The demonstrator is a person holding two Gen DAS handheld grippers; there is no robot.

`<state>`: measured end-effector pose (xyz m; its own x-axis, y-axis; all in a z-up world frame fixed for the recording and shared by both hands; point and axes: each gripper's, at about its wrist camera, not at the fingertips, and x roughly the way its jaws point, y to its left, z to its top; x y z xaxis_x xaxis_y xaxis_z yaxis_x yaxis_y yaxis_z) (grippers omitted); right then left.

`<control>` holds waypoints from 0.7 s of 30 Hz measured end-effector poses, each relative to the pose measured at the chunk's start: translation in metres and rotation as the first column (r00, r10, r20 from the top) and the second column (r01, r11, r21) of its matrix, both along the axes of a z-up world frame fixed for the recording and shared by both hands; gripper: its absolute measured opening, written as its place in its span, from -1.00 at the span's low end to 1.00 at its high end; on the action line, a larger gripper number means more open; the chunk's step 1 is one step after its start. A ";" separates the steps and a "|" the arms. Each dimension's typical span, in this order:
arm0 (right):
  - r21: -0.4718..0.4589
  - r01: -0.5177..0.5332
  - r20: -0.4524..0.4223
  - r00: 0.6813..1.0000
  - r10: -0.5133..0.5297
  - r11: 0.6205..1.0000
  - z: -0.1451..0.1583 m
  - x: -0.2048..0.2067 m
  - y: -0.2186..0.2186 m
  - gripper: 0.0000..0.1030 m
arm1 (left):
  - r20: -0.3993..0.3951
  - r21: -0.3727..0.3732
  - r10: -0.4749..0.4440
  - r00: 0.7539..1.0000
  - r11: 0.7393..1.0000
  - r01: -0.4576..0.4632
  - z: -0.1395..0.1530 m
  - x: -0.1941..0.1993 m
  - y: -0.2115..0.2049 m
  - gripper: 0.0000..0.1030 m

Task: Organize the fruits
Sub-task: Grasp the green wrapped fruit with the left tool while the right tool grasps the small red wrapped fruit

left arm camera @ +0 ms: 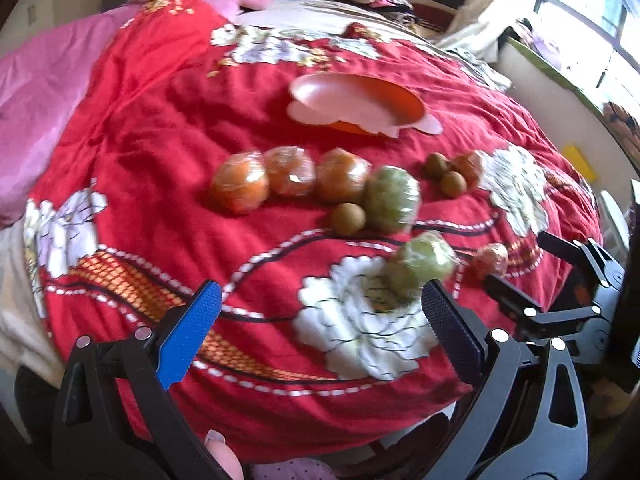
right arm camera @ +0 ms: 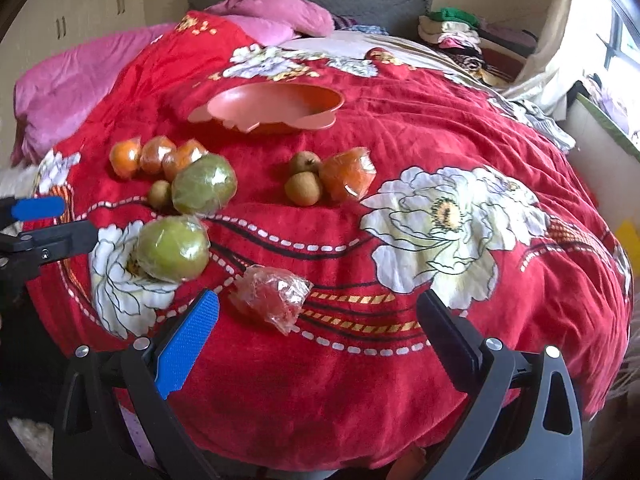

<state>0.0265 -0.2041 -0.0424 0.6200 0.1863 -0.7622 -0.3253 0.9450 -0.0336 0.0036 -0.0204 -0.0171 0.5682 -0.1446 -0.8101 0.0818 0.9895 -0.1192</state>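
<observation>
Fruit lies on a red flowered blanket (left arm camera: 160, 120) (right arm camera: 400, 380). Three wrapped oranges (left arm camera: 240, 184) (right arm camera: 154, 156) form a row, with two green wrapped fruits (left arm camera: 394, 198) (left arm camera: 424, 266) (right arm camera: 204, 190) (right arm camera: 174, 248) and small brown fruits (left arm camera: 348, 219) (right arm camera: 303, 188) nearby. Another wrapped orange (right arm camera: 348, 174) and a red wrapped fruit (right arm camera: 274, 300) lie apart. An orange-pink bowl (left arm camera: 356, 106) (right arm camera: 276, 108) sits empty behind them. My left gripper (left arm camera: 320, 316) is open, near the closer green fruit. My right gripper (right arm camera: 318, 320) is open around the red wrapped fruit, above the blanket.
Pink bedding (left arm camera: 36, 92) (right arm camera: 80, 84) lies at the left and back. Piled clothes (right arm camera: 452, 32) sit at the far right by a window (left arm camera: 592, 8). The right gripper (left arm camera: 560, 280) shows at the left wrist view's right edge. A finger (left arm camera: 220, 456) shows at the bottom.
</observation>
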 end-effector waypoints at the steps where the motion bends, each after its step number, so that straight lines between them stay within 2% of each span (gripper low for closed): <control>1: 0.002 -0.004 -0.003 1.000 0.004 1.000 -0.001 0.001 0.000 0.92 | 0.000 -0.001 -0.014 1.000 1.000 0.014 -0.001 0.001 -0.004 0.84; 4: 0.005 -0.020 -0.005 1.000 0.020 1.000 -0.003 0.003 0.001 0.90 | -0.003 0.001 -0.046 0.999 0.999 0.046 -0.002 0.004 -0.013 0.82; 6: 0.011 -0.030 -0.003 1.000 0.030 0.999 -0.004 0.004 0.002 0.83 | -0.006 0.004 -0.063 0.998 0.998 0.063 -0.003 0.005 -0.019 0.73; 8: 0.022 -0.036 -0.009 0.999 0.036 0.999 -0.005 0.006 0.002 0.42 | -0.015 0.001 -0.079 0.997 0.997 0.079 -0.005 0.008 -0.024 0.63; 10: 0.030 -0.043 -0.012 0.999 0.044 0.999 -0.006 0.007 0.002 0.38 | -0.019 0.000 -0.095 0.995 0.995 0.095 -0.006 0.009 -0.028 0.55; 12: 0.039 -0.055 -0.010 0.998 0.056 0.998 -0.006 0.006 0.003 0.23 | -0.022 0.003 -0.110 0.994 0.994 0.110 -0.007 0.011 -0.033 0.47; 14: 0.056 -0.063 -0.015 0.998 0.064 0.996 -0.006 0.007 0.002 -0.04 | -0.028 0.001 -0.126 0.992 0.992 0.126 -0.008 0.012 -0.037 0.35; 17: 0.074 -0.075 -0.021 0.997 0.077 0.994 -0.006 0.009 -0.001 -0.28 | -0.032 -0.002 -0.156 0.987 0.988 0.156 -0.009 0.015 -0.045 0.22; 19: 0.098 -0.071 -0.026 0.997 0.074 0.993 -0.005 0.010 -0.006 -0.39 | -0.037 -0.003 -0.170 0.985 0.985 0.170 -0.011 0.018 -0.050 0.15; 21: 0.133 -0.065 -0.036 0.997 0.070 0.989 -0.004 0.013 -0.012 -0.41 | -0.043 -0.002 -0.184 0.982 0.983 0.184 -0.013 0.020 -0.055 0.05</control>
